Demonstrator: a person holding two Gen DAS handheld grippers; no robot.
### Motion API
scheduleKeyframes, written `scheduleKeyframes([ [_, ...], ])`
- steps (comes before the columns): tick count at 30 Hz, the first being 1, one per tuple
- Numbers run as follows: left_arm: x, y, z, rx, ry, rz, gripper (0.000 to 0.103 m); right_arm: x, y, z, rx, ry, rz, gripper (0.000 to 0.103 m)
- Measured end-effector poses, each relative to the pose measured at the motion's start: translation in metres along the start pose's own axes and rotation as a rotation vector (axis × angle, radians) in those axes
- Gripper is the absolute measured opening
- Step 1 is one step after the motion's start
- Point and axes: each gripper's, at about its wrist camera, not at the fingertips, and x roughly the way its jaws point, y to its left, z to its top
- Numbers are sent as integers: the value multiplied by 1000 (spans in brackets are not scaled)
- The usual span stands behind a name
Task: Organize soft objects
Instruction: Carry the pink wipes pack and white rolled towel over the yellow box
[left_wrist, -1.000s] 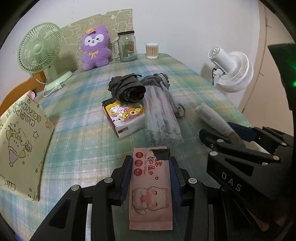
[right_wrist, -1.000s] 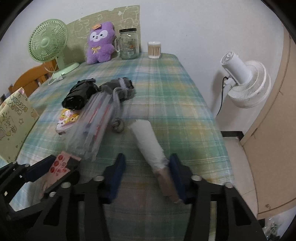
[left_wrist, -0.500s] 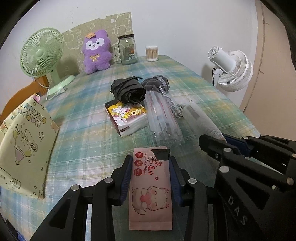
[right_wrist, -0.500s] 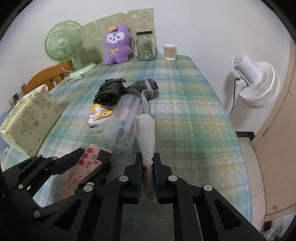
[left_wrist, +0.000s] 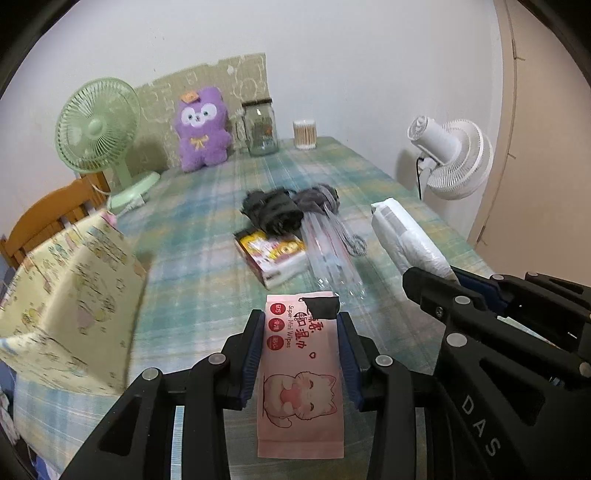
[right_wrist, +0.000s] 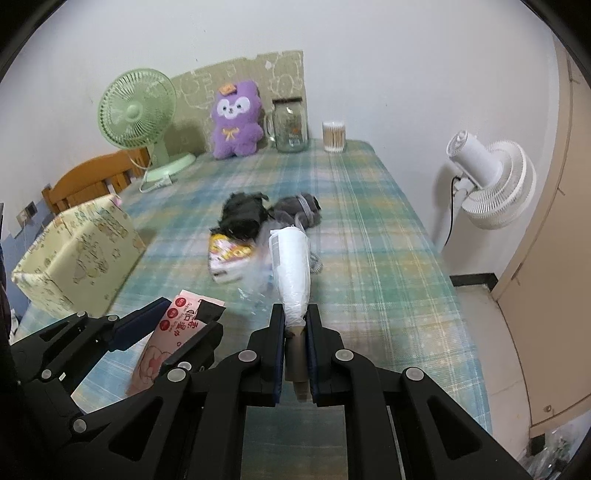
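My left gripper (left_wrist: 300, 325) is shut on a pink wet-wipes pack (left_wrist: 301, 376) and holds it above the table's near edge; the pack also shows in the right wrist view (right_wrist: 168, 339). My right gripper (right_wrist: 295, 317) is shut on the narrow end of a white plastic-wrapped roll (right_wrist: 291, 273), lifted off the table; the roll also shows in the left wrist view (left_wrist: 406, 236). On the plaid tablecloth lie a black cloth bundle (left_wrist: 271, 212), a grey bundle (left_wrist: 317, 195), a cartoon tissue pack (left_wrist: 271, 254) and a clear plastic bag (left_wrist: 332, 254).
A yellow cartoon-print box (left_wrist: 70, 295) stands open at the left edge; it also shows in the right wrist view (right_wrist: 77, 254). A green fan (left_wrist: 98, 125), purple plush (left_wrist: 201, 133), glass jar (left_wrist: 262, 127) and cotton-swab cup (left_wrist: 304, 134) line the back. A white fan (left_wrist: 454, 155) stands right of the table.
My right gripper closed on the white roll and lifted it. Both grippers rose and pulled back from the table; the left kept hold of the pink pack.
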Motion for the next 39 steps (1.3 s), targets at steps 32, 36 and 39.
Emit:
scheduleKeyframes([
  [32,-51,125,34,-91,-124,76,39,-19,120,72,-97,-136,96,13],
  [36,-48,140,36,-106,-123,89,39,-9,136,79,-113,-133,110,13],
  [39,-46,153,38,-112,-127,93,39,-5,145,83,-120,-133,118,13],
])
